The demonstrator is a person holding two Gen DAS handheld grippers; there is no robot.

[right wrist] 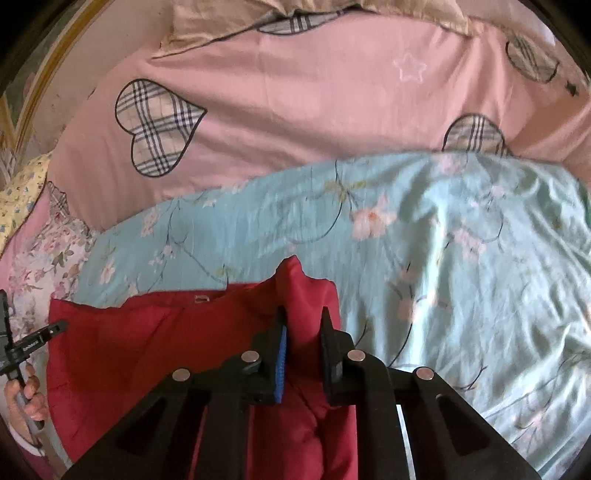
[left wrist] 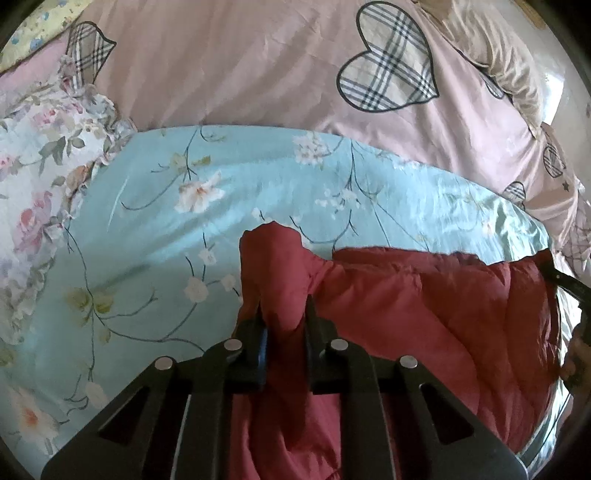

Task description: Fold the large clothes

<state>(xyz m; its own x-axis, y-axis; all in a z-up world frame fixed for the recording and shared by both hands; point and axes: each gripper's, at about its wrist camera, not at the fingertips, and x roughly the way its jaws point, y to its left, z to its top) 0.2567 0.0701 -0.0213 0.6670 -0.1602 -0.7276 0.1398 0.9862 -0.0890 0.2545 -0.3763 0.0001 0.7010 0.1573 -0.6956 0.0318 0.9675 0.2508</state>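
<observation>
A large red garment point(left wrist: 424, 306) lies on a light blue floral sheet point(left wrist: 166, 206). My left gripper point(left wrist: 283, 314) is shut on the garment's left corner, which bunches up between the fingers. In the right wrist view my right gripper point(right wrist: 303, 325) is shut on the right corner of the same red garment point(right wrist: 147, 339). The cloth stretches between the two grippers. The right gripper's tool shows at the right edge of the left wrist view point(left wrist: 570, 284). The left gripper and the hand holding it show at the left edge of the right wrist view point(right wrist: 22, 354).
A pink quilt with plaid hearts point(left wrist: 295, 66) lies beyond the blue sheet, also in the right wrist view point(right wrist: 295, 110). A floral ruffled pillow point(left wrist: 40, 177) sits at the left. Beige bedding point(right wrist: 295, 14) lies at the far edge.
</observation>
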